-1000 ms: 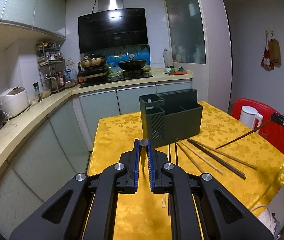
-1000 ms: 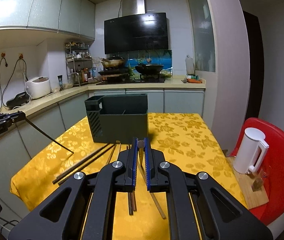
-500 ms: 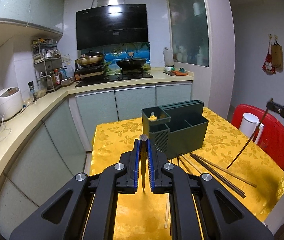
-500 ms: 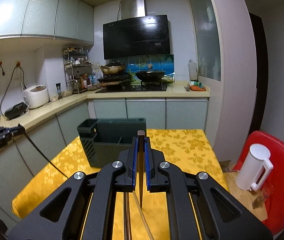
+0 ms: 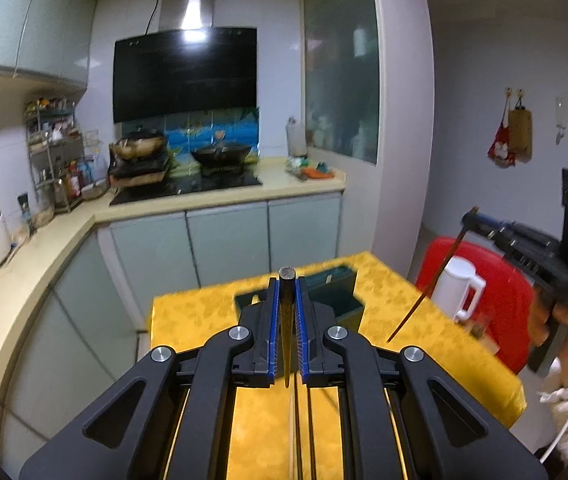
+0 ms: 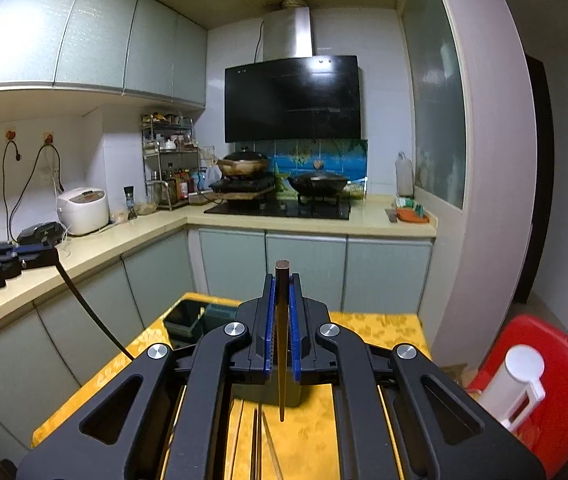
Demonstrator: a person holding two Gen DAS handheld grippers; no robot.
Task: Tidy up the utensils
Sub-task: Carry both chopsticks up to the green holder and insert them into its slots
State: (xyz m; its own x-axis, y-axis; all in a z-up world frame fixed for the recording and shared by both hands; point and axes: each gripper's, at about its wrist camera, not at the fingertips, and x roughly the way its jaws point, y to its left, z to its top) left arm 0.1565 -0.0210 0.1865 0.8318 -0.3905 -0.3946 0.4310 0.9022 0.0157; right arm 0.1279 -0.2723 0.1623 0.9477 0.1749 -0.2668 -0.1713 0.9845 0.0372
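Each gripper was clamped on 1 chopstick. The left gripper (image 5: pixel 286 312) pinched a dark chopstick (image 5: pixel 286 332) near its blunt top, so the thin tip hung straight down between the blue pads (image 5: pixel 271 328). The right gripper (image 6: pixel 281 316) gripped its own chopstick (image 6: pixel 281 344) the same way, tip down. That upright hold looked deliberate: a stick held high and vertical can go point-first into a narrow slot.

The holder (image 5: pixel 334 296), a dark box with several compartments, stood on the yellow table (image 5: pixel 188 316), ahead of and below both grippers. In the left view the right gripper (image 5: pixel 484 226) showed at the side with its chopstick (image 5: pixel 424 280) slanting toward the table, well clear of the holder. In the right view the left gripper (image 6: pixel 40 258) appeared likewise, its chopstick (image 6: pixel 92 316) angling down. The holder (image 6: pixel 192 320) sat partly hidden behind the right gripper's body.

More chopsticks (image 6: pixel 258 440) lay flat on the cloth near the holder, so the job seemed far from finished. Both sticks were raised but not yet over a compartment. I judged the step in hand to be carrying them to the holder. Which compartment suited them, I could not tell.
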